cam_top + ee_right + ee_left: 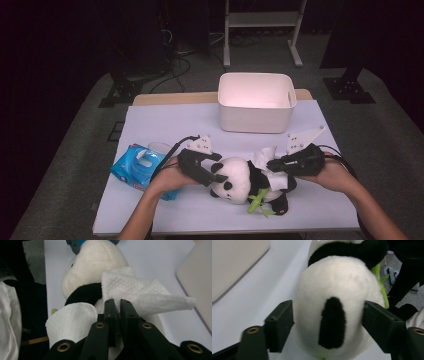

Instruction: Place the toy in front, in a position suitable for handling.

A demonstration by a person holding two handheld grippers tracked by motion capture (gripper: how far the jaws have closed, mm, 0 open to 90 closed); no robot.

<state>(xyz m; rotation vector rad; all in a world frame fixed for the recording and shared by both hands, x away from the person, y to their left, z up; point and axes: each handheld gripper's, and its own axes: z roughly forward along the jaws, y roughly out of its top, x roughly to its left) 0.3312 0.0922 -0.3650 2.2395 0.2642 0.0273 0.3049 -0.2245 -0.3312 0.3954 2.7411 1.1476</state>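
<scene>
Panda (235, 181) lies on its side near the front edge of the table (165, 120), about midway along it, head toward the left and body toward the right. Its head sits between the two jaws of the left gripper (212, 179); in the left gripper view the jaws stand wide, one at each side of the round white head (332, 315) with its black ear patch, right against the plush, but I cannot tell whether they squeeze it. A green leaf (256, 201) sticks out from the toy's front toward the table's front edge.

White tissue (267, 165) is draped over the panda's body. The right gripper (272, 164) comes in from the right, and in the right gripper view its jaws are drawn almost together and pinch a fold of the tissue (140, 293), which spreads out beyond the tips across the toy's black shoulder and white head.

A blue wipes pack (137, 167) lies by the table's left edge, just behind the left hand (167, 177). A white bin (256, 102) stands at the back edge, a little right of centre, well apart from the panda. The right hand (332, 175) rests near the right edge
</scene>
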